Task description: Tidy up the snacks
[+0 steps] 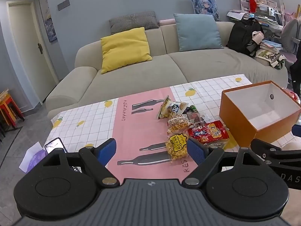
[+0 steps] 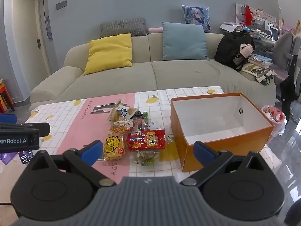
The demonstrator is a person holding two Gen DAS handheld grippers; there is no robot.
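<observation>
A heap of snack packets lies mid-table: a yellow noodle packet (image 1: 176, 146) (image 2: 113, 146), a red packet (image 1: 208, 134) (image 2: 146, 139), an orange crisps bag (image 1: 177, 124) (image 2: 120, 126), a cup-like pack (image 1: 167, 107) (image 2: 121, 111) and a green packet (image 2: 145, 157). An empty orange box (image 1: 244, 124) (image 2: 225, 145) with a white inside stands to their right. My left gripper (image 1: 151, 153) hovers open near the yellow packet with nothing between its blue pads. My right gripper (image 2: 148, 151) hangs open above the table, in front of the red and green packets, holding nothing.
The table (image 1: 84, 120) wears a white grid cloth with lemons and a pink strip. A phone (image 1: 55, 145) and a purple-printed paper (image 1: 32, 158) lie at its left front. A beige sofa (image 2: 169, 75) stands behind, a bin bag (image 2: 274, 116) right of the box.
</observation>
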